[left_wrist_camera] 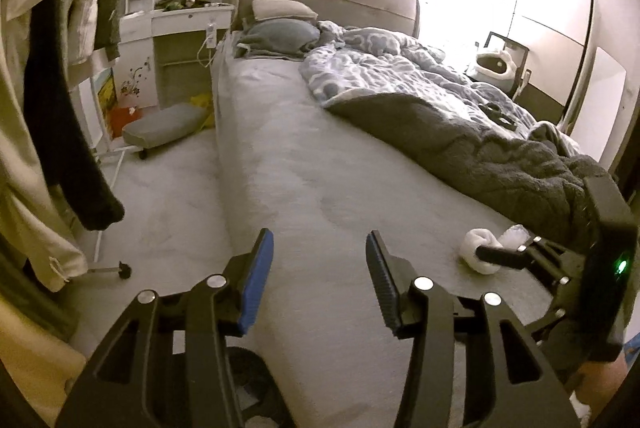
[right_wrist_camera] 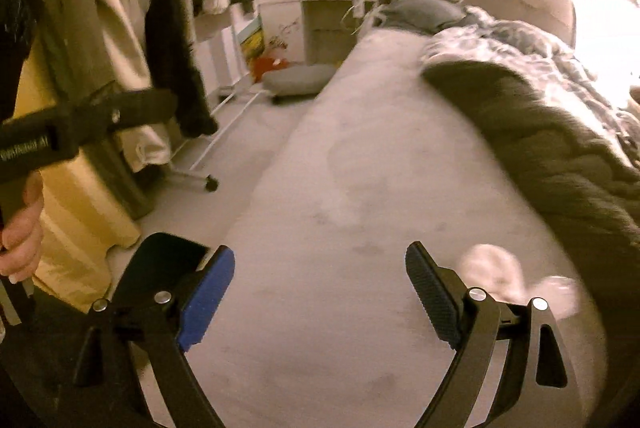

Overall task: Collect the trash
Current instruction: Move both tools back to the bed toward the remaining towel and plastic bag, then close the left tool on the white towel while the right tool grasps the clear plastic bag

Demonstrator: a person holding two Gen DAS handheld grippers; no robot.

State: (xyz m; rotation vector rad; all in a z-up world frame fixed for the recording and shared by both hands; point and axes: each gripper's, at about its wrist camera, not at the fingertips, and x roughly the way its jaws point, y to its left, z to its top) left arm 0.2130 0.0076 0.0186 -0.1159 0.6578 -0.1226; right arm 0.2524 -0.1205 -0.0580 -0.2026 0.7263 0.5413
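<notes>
**Two white wads wait at the blanket's edge**

Bedroom light glares from the far window over a wide bed (left_wrist_camera: 320, 188) with a pale, smooth sheet. Its far half is heaped with a thick, fuzzy dark blanket (left_wrist_camera: 480, 148) and a patterned quilt. Just beside the blanket's near edge lie two white crumpled wads (left_wrist_camera: 478, 248), soft and rounded like balled tissue, the likely trash.

From the left wrist view, the right gripper (left_wrist_camera: 500, 254) sits at the wads, one finger lying across the nearer one. From its own view, the right gripper (right_wrist_camera: 320, 292) has jaws spread wide and empty, the wads just outside its black pad. The left gripper (left_wrist_camera: 320, 276) hovers over the bare sheet, farther from the blanket, jaws partly apart with nothing between them.

Risks, as I judge them: the wads are light and could be nudged under the blanket's fold, and closing so near the shaggy pile could pinch blanket instead of tissue. Blur in the right view makes their outline uncertain.
</notes>
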